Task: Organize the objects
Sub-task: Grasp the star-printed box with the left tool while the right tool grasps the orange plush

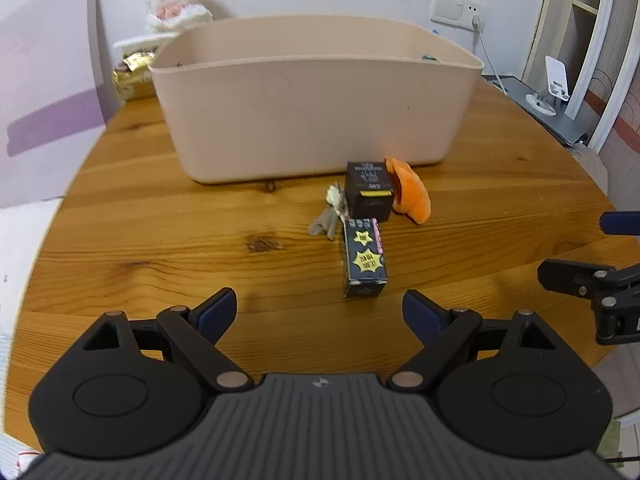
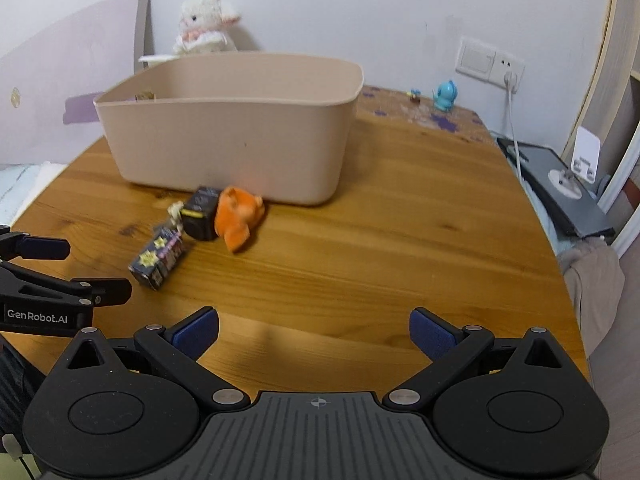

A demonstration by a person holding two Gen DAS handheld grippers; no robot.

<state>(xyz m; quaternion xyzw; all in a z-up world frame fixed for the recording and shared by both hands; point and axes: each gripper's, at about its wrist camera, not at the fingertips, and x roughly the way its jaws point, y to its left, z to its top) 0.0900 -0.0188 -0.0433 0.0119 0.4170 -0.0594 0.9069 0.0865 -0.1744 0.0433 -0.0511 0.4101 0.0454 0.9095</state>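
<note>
1. Your left gripper (image 1: 320, 312) hovers above the wooden table (image 1: 160, 240), jaws spread and holding nothing.
2. Your right gripper (image 2: 314, 334) hovers likewise, jaws spread and empty.
3. Just in front of the beige bin (image 1: 312, 100) lie a starred box (image 1: 364, 258), a dark cube box (image 1: 368, 192), keys (image 1: 330, 214) and an orange plush (image 1: 410, 190), clustered together.

Both wrist cams sat low over the near edge of the wooden table (image 1: 160, 240), looking toward the far wall. Left one faced the beige bin (image 1: 312, 112) straight on; right one sat further right. Both caught the bin, the small clutter, and each other's gripper.
</note>
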